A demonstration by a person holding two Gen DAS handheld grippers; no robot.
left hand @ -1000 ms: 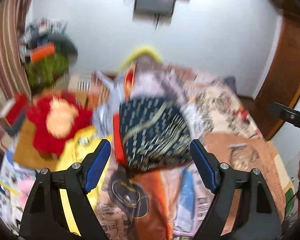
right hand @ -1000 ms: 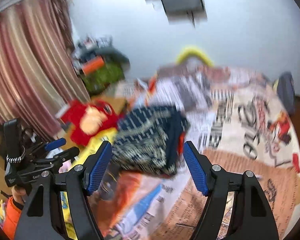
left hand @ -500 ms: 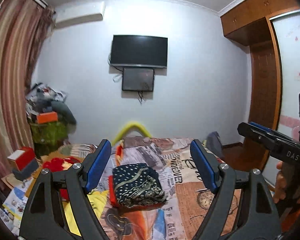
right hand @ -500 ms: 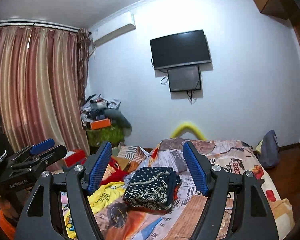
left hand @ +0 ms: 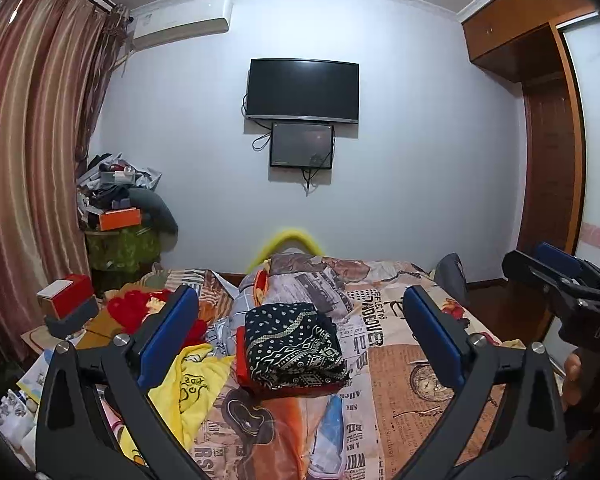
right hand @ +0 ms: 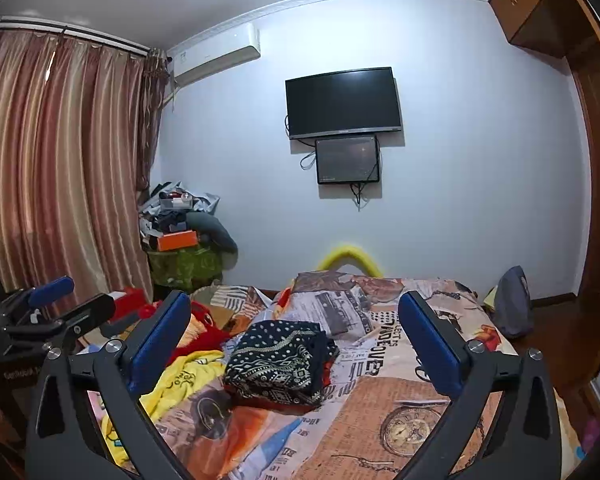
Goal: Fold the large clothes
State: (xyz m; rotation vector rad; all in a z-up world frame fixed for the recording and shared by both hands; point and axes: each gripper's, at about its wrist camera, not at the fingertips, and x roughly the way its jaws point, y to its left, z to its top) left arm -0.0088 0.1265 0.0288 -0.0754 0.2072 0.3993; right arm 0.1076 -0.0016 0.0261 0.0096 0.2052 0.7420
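A folded dark blue garment with a white pattern (left hand: 292, 344) (right hand: 276, 356) lies on a red-orange cloth in the middle of the bed (left hand: 400, 380) (right hand: 400, 400). My left gripper (left hand: 300, 292) is held back from it and points almost level at the far wall. Its jaws are opening, with nothing between the blue pads. My right gripper (right hand: 294, 296) hangs beside it in the same way, jaws opening and empty. Each gripper shows at the edge of the other's view: right gripper (left hand: 540, 264), left gripper (right hand: 84, 296).
A yellow garment (left hand: 192, 376) and a red plush toy (left hand: 140, 308) lie left of the folded one. A cluttered pile (left hand: 120, 208) stands by the curtain. A dark bag (right hand: 512, 304) sits at the bed's far right. A wooden wardrobe (left hand: 548, 160) fills the right side.
Both grippers have drawn back from the folded garment and tilted up, so the whole room shows. Their jaws stand wider than before. The garment stays on the bed.
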